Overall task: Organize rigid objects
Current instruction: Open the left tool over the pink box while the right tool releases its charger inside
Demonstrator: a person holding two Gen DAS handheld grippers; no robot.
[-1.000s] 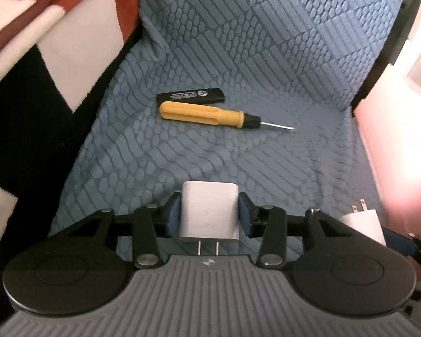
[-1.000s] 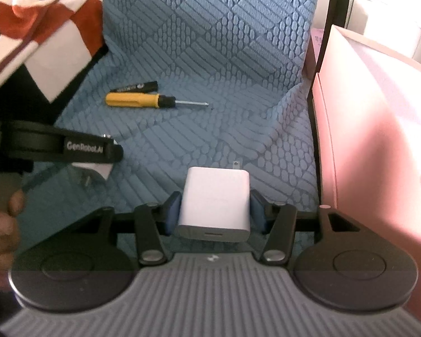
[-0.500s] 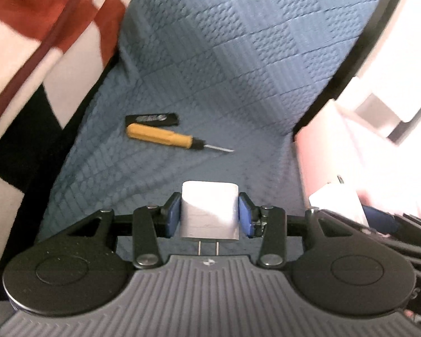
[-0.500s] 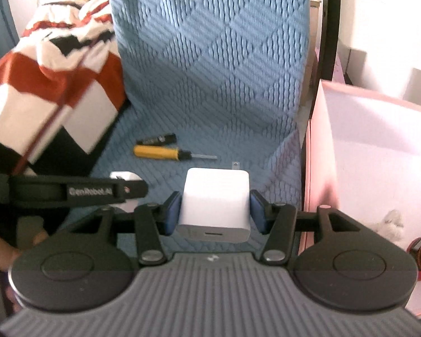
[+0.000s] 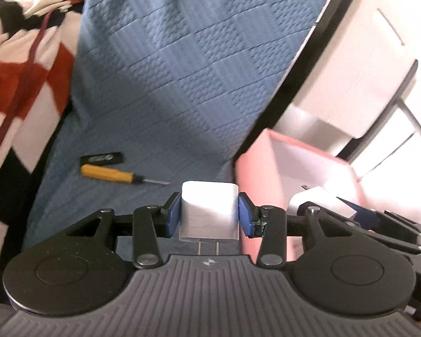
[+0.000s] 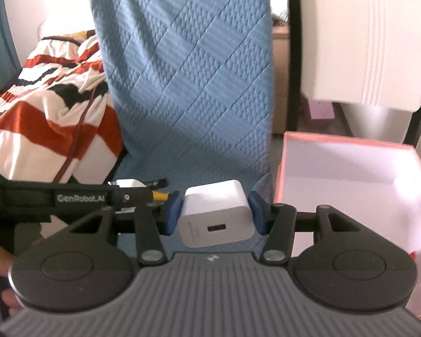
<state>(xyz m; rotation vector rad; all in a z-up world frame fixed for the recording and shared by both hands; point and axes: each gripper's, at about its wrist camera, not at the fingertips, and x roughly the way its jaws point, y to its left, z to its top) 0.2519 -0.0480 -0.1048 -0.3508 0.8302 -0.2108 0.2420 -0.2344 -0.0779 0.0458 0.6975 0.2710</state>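
1. Clamped the left gripper (image 5: 210,215) firmly on a white pronged charger (image 5: 209,207), with both blue pads (image 5: 173,215) pressed flat against its sides and its two metal prongs pointing back toward the camera.
2. Held that pronged charger up off the blue quilted cover (image 5: 168,84), above the cover's front part and just left of the pink box (image 5: 255,174) as seen from the left wrist.
3. Squeezed the right gripper (image 6: 215,215) onto a second white block, the USB-port charger (image 6: 216,219), pinched between its blue pads, tilted a little, with the port facing the camera.
4. Kept the USB-port charger lifted too, close to the pink box's near left wall. Could not tell from either view whether it was over the opening or just outside it.
5. Left two things lying flat on the blue quilted cover, well apart from both grippers: a yellow-handled screwdriver (image 5: 109,173) with its tip pointing right, and a black flat stick (image 5: 102,158) just behind it, roughly parallel and nearly touching.
6. Showed the pink box open at the top, white inside, standing against the right edge of the cover.
7. Framed the scene with a red, white and black striped blanket (image 6: 50,112) bunched to the left of the cover, and a white ribbed object (image 6: 365,42) behind the box.
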